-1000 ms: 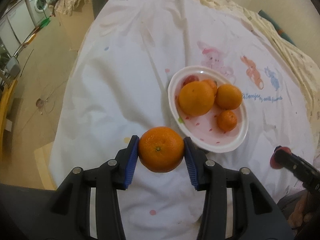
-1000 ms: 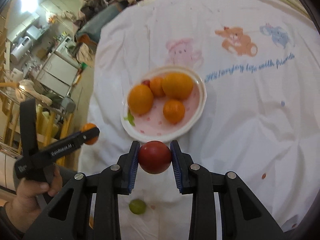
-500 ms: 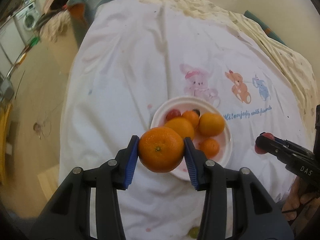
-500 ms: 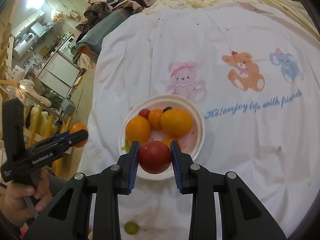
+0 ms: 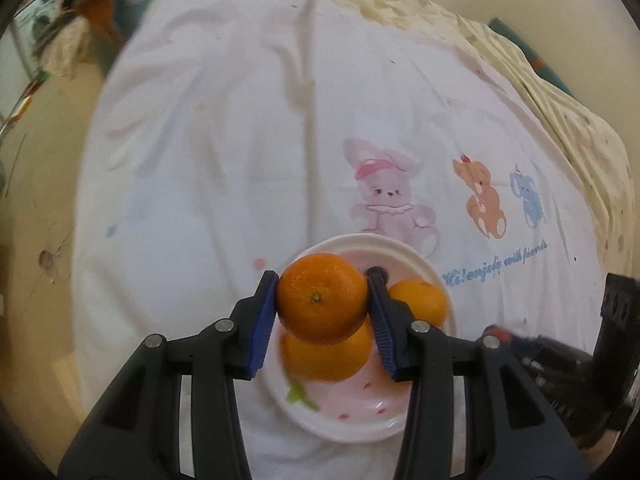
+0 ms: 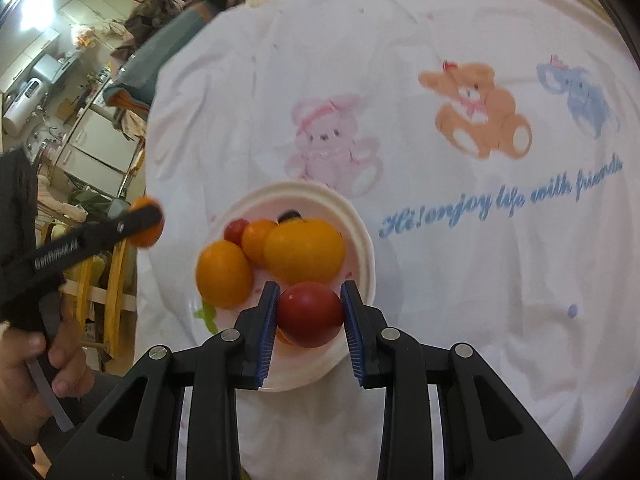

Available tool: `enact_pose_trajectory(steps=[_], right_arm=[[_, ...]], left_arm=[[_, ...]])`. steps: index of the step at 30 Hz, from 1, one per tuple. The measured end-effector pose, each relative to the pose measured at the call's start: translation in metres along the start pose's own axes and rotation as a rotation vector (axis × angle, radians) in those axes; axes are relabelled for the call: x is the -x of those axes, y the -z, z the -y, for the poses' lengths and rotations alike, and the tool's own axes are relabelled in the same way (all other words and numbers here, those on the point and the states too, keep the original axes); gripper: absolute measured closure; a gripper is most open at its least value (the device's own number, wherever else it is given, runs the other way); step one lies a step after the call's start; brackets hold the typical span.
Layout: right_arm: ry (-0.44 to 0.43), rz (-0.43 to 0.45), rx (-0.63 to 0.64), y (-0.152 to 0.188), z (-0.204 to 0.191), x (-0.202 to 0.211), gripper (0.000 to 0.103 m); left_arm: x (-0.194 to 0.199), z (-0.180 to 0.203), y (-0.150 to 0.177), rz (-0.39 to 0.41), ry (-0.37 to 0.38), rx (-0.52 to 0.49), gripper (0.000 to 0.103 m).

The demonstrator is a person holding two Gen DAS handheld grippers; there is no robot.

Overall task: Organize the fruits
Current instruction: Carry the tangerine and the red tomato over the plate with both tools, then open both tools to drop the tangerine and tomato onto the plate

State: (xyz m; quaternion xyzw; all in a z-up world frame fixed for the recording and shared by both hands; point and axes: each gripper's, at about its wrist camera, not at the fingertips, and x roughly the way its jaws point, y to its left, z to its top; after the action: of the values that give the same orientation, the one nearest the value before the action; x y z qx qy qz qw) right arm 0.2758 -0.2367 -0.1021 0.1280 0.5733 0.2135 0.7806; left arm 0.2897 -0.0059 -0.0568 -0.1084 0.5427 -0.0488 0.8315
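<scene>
My left gripper is shut on an orange mandarin, held above the left part of a white plate. Under it in the plate lie a larger orange and another. My right gripper is shut on a red tomato, hovering over the near rim of the same plate. In the right wrist view the plate holds several orange fruits, a small red one and a dark one. The left gripper with its mandarin shows at the left there.
A white sheet printed with a pink bunny, an orange bear and a blue elephant covers the surface. A person's hand grips the left tool. Kitchen furniture and clutter lie beyond the sheet's left edge.
Both grippers have travelled towards the plate with their fruit. The mandarin now hangs over the plate's left part, and the tomato over its near rim. The green fruit has dropped out of view.
</scene>
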Motion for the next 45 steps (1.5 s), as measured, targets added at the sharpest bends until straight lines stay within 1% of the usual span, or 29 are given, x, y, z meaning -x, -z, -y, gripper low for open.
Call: enact_pose_trajectory(steps=[4,6,8,10,15,19,21,22,23,26,27,28,29,30,33,35,39,43,45], right_arm=[[0.018,-0.026,0.020,-0.001,0.000,-0.012,0.070],[0.034,-0.043,0.029,0.000,0.001,-0.018,0.070],[0.038,-0.058,0.019,0.002,0.004,-0.021,0.070],[0.035,-0.072,0.007,0.004,0.007,-0.024,0.070],[0.034,-0.083,0.013,0.004,0.007,-0.028,0.069],[0.027,-0.086,0.024,0.005,0.002,-0.030,0.068],[0.035,-0.087,0.025,0.006,0.002,-0.031,0.068],[0.038,-0.088,0.023,0.006,0.002,-0.031,0.067],[0.039,-0.086,0.018,0.007,0.002,-0.031,0.067],[0.040,-0.083,0.004,0.006,0.003,-0.030,0.067],[0.039,-0.085,0.002,0.006,0.003,-0.031,0.063],[0.035,-0.084,-0.003,0.006,0.004,-0.030,0.048],[0.030,-0.075,-0.012,0.006,0.004,-0.029,0.041],[0.029,-0.059,-0.017,0.006,0.004,-0.026,0.038],[0.047,-0.031,-0.013,0.005,0.005,-0.019,0.038],[0.044,-0.016,-0.033,0.003,0.011,-0.012,0.038],[0.047,0.001,-0.046,0.000,0.016,-0.002,0.038],[0.033,0.019,-0.042,0.000,0.013,0.008,0.038],[0.031,0.025,-0.029,0.000,0.009,0.012,0.038]], left_arm=[[-0.030,0.017,-0.012,-0.046,0.020,-0.032,0.063],[-0.043,0.023,-0.015,-0.054,0.021,-0.042,0.062],[-0.056,0.026,-0.017,-0.060,0.019,-0.031,0.062],[-0.068,0.027,-0.017,-0.083,0.036,-0.027,0.062],[-0.079,0.030,-0.018,-0.110,0.035,-0.025,0.062],[-0.085,0.033,-0.019,-0.126,0.013,-0.035,0.061],[-0.087,0.034,-0.019,-0.131,0.008,-0.038,0.048],[-0.087,0.035,-0.019,-0.131,0.005,-0.038,0.035],[-0.086,0.036,-0.019,-0.128,0.005,-0.039,0.029],[-0.085,0.039,-0.018,-0.127,0.004,-0.055,0.028],[-0.085,0.039,-0.018,-0.128,0.006,-0.057,0.028],[-0.083,0.039,-0.018,-0.125,0.006,-0.058,0.028],[-0.081,0.038,-0.018,-0.116,0.004,-0.054,0.028],[-0.078,0.037,-0.018,-0.107,0.006,-0.050,0.028],[-0.070,0.032,-0.018,-0.090,0.001,-0.041,0.028],[-0.063,0.027,-0.017,-0.072,-0.009,-0.032,0.028],[-0.045,0.016,-0.008,-0.040,-0.049,-0.015,0.028],[-0.025,0.012,0.001,-0.022,-0.088,-0.047,0.028],[-0.011,0.012,0.007,0.004,-0.099,-0.055,0.028]])
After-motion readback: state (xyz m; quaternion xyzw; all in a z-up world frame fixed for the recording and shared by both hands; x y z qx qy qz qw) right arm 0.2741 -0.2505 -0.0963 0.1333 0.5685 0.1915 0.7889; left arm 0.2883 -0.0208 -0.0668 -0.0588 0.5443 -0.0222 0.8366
